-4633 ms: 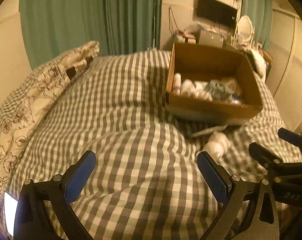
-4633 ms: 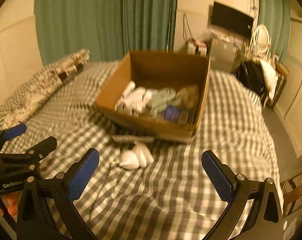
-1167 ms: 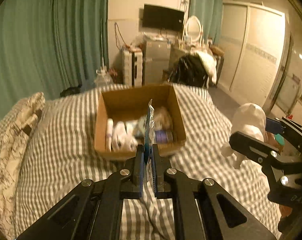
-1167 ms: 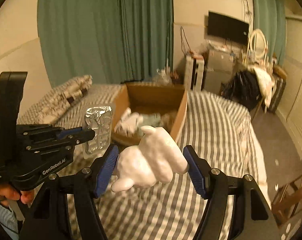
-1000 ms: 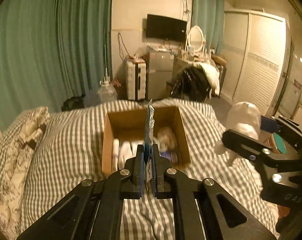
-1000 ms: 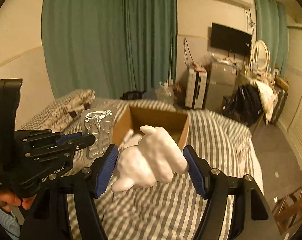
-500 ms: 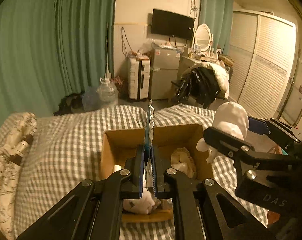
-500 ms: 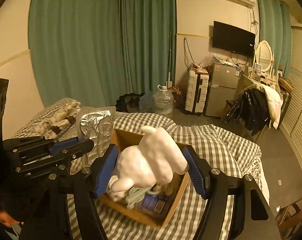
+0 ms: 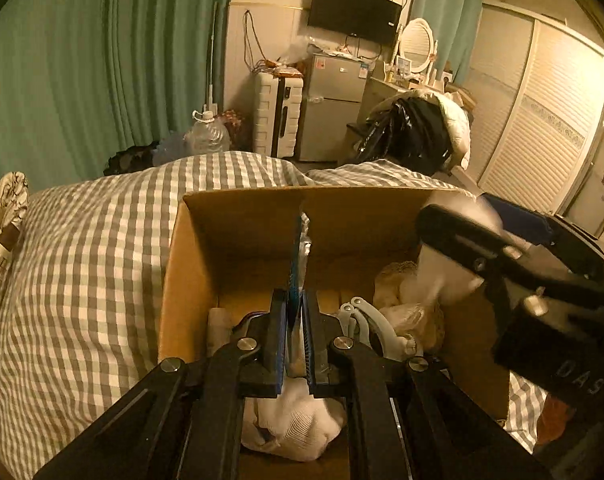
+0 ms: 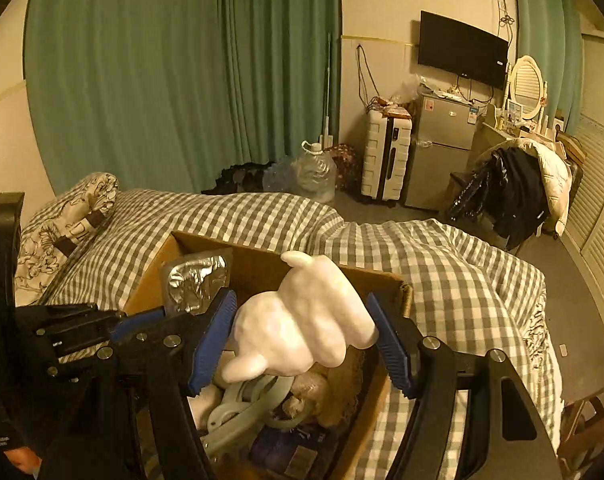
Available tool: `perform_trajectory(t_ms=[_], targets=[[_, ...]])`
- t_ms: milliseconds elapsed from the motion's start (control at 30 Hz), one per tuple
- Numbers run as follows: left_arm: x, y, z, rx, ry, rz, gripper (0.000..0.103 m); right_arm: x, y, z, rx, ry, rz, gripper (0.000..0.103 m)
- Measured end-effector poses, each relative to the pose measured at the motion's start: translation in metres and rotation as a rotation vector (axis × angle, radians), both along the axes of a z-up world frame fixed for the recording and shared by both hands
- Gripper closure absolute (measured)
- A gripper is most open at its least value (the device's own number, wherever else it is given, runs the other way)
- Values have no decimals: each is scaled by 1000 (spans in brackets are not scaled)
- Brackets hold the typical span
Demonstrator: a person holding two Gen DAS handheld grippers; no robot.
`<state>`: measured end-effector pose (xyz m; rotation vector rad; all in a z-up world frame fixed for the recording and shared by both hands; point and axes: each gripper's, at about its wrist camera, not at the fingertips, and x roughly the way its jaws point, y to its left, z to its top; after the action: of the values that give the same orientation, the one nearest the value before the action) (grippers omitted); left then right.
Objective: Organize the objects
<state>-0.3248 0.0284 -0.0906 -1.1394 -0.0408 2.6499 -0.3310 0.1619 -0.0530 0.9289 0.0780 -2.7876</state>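
Observation:
An open cardboard box (image 9: 190, 248) sits on the checked bed; it also shows in the right wrist view (image 10: 398, 288). My left gripper (image 9: 293, 332) is shut on a thin silver foil packet (image 9: 300, 240), held edge-on over the box; the packet's flat face shows in the right wrist view (image 10: 196, 280). My right gripper (image 10: 302, 336) is shut on a white lumpy soft toy (image 10: 302, 328), held above the box's right half; it shows blurred in the left wrist view (image 9: 442, 276). Inside the box lie white socks (image 9: 294, 424), a pale plastic clip (image 9: 362, 316) and other small items.
The bed with its grey checked cover (image 9: 82, 264) surrounds the box. A patterned pillow (image 10: 62, 232) lies at the left. Beyond the bed stand a suitcase (image 10: 386, 160), a small fridge (image 10: 442, 148), a water jug (image 10: 314, 176) and a chair with clothes (image 10: 518, 188).
Both grippers have come down and forward over the box with their loads still held. The box now fills the lower part of both views.

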Motion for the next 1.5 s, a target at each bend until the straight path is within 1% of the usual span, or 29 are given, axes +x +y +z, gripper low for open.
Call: perform_trajectory(t_ms=[33, 67, 100, 133, 200, 233, 333, 400, 533, 700, 833, 867, 967, 1100, 1233, 1367, 1500], targets=[[0, -1, 0, 2, -3, 3, 94, 2, 0, 0, -3, 12, -2, 36], [1, -1, 0, 2, -8, 7, 92, 3, -1, 2, -3, 23, -1, 31], [2, -2, 1, 1, -11, 12, 86, 4, -1, 4, 2, 37, -5, 27], [4, -3, 2, -1, -9, 19, 81, 7, -1, 7, 10, 53, -16, 21], [11, -6, 9, -6, 8, 40, 48, 12, 1, 14, 18, 71, -44, 20], [14, -8, 13, -4, 20, 50, 44, 14, 3, 18, 12, 68, -48, 20], [28, -14, 34, 12, 50, 69, 41, 24, 9, 30, -5, 66, -63, 20], [39, -17, 52, 5, 75, 84, 33, 34, 12, 43, 3, 76, -78, 19], [67, -17, 92, -12, 158, 89, 24, 61, 16, 73, 4, 104, -94, 16], [110, -17, 144, -10, 268, 94, 9, 107, 20, 120, 12, 173, -107, 13], [145, -15, 182, -20, 360, 96, 4, 147, 25, 153, 13, 229, -118, 8], [153, -13, 189, -24, 382, 97, 1, 157, 26, 161, 15, 243, -123, 7], [182, -13, 209, -40, 457, 101, 0, 186, 30, 181, 19, 280, -139, 1], [214, -15, 226, -44, 522, 109, 0, 221, 35, 197, 11, 318, -151, 0], [236, -21, 229, -35, 556, 130, 0, 247, 38, 203, 7, 343, -170, 0], [247, -23, 223, -32, 558, 154, 0, 268, 39, 202, 1, 374, -185, 0], [249, -22, 211, -33, 563, 160, 0, 271, 35, 193, -1, 383, -185, 0]])
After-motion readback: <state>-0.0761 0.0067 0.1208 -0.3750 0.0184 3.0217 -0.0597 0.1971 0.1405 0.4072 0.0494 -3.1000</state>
